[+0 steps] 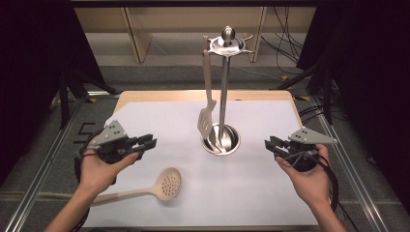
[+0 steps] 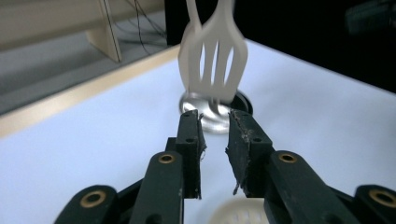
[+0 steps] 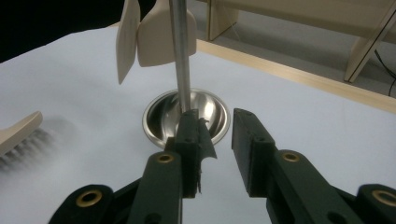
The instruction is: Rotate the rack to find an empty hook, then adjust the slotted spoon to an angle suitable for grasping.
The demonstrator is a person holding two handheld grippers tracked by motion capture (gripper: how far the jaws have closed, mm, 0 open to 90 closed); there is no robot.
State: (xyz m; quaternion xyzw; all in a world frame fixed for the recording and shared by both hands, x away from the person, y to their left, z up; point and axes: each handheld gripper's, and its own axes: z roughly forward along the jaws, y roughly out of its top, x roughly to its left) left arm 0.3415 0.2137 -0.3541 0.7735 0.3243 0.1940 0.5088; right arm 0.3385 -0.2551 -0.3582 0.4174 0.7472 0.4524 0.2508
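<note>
A steel utensil stand (image 1: 223, 87) rises from its round bowl base (image 1: 233, 145) at the middle of the white table. A pale slotted spatula (image 1: 207, 116) hangs from the stand's top ring. A pale perforated skimmer spoon (image 1: 167, 184) lies flat at the front left. My left gripper (image 1: 147, 142) hovers left of the base, open and holding nothing; its view faces the spatula (image 2: 214, 60). My right gripper (image 1: 270, 145) is right of the base, open with nothing in it, and points at the pole (image 3: 181, 56) and bowl (image 3: 161, 112).
White paper (image 1: 261, 193) covers the wooden table, whose far edge (image 1: 203, 94) shows bare wood. Wooden frame legs (image 1: 138, 38) and cables stand beyond it, and dark drapes hang at both sides. A metal rail (image 1: 43, 164) runs along the left.
</note>
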